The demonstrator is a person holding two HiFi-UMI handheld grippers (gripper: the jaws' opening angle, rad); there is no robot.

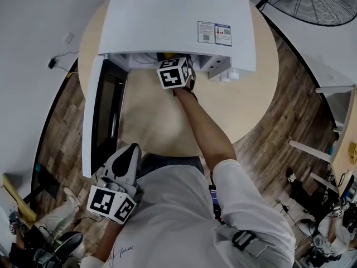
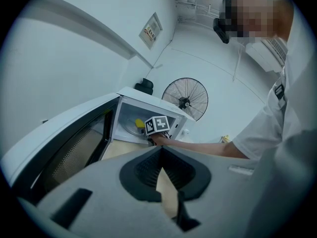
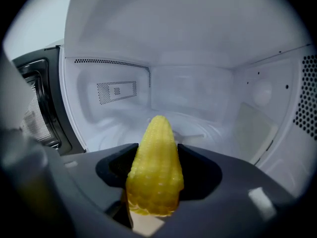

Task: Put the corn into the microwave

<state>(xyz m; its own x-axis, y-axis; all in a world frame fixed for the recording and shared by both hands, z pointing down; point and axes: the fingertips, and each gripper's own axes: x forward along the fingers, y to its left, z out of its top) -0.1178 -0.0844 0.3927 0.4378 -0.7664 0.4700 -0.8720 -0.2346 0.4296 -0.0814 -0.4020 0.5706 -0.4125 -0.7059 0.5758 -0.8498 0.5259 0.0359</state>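
A yellow corn cob stands tip-up between the jaws of my right gripper, which is shut on it. Ahead of it opens the white cavity of the microwave, with the glass turntable just beyond the cob. In the head view the right gripper is at the mouth of the white microwave, whose door hangs open to the left. From the left gripper view the corn shows as a yellow spot inside the opening. My left gripper hangs low near the door's outer edge, jaws together, holding nothing.
The microwave sits on a round wooden table. A standing fan is at the back right over a wood floor. The open door fills the left of the left gripper view.
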